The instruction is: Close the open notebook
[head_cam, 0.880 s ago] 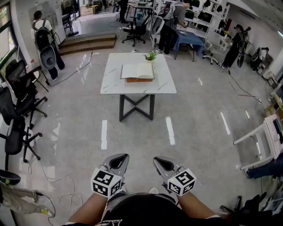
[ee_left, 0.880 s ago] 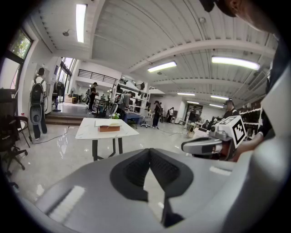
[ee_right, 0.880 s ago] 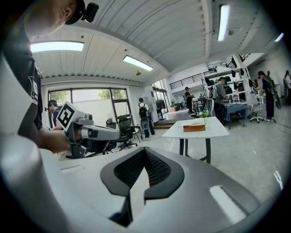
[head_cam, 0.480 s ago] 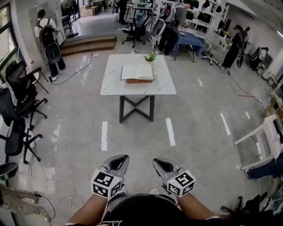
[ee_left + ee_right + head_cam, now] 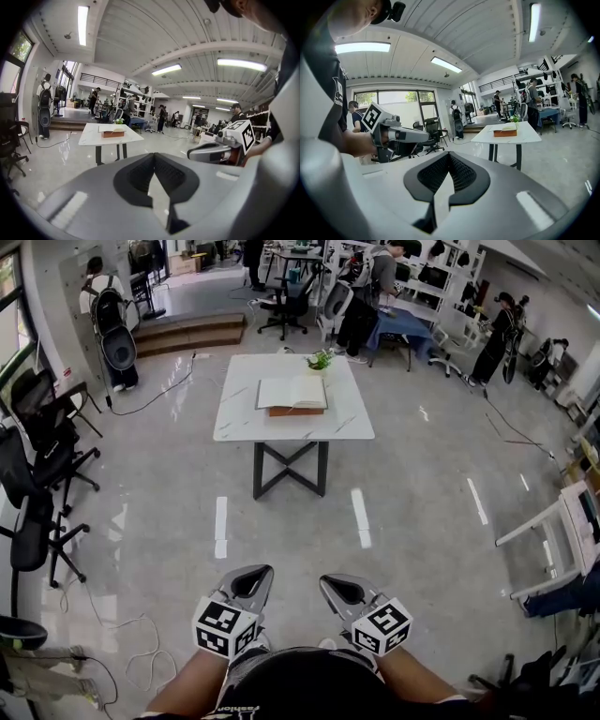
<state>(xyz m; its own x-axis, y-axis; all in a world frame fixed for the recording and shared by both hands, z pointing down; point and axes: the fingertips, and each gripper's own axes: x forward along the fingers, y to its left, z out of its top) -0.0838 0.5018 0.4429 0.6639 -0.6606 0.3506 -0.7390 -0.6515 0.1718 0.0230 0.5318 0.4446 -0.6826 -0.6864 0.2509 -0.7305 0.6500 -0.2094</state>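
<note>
Head view: the open notebook lies spread flat on a brown block on the far half of the white table, with a small potted plant just behind it. The table is well apart from the person, with bare floor between. The left gripper and right gripper hang low near the body, side by side, tips aimed toward the table. That looks like a carry pose, since nothing is within reach. Both are clenched with nothing in them.

Left gripper view: the pads meet at the tip and only floor shows through the slot behind them, so it's clamped on nothing. The table and notebook sit small and far, left of centre. The other gripper is just beside it at the right.

Right gripper view: same story, with the jaws together and nothing between. The notebook on its block shows far off at the right, and the left gripper shows at the left edge, held in a hand.

Judgement: closing hasn't begun, and the step in hand is the approach. Keeping the jaws closed suits walking up, as there's nothing to catch. The block raises the notebook, and the covers seem to overhang it. That probably leaves room to slip a tip under one side and fold it over — the other gripper could steady the opposite half.
</note>
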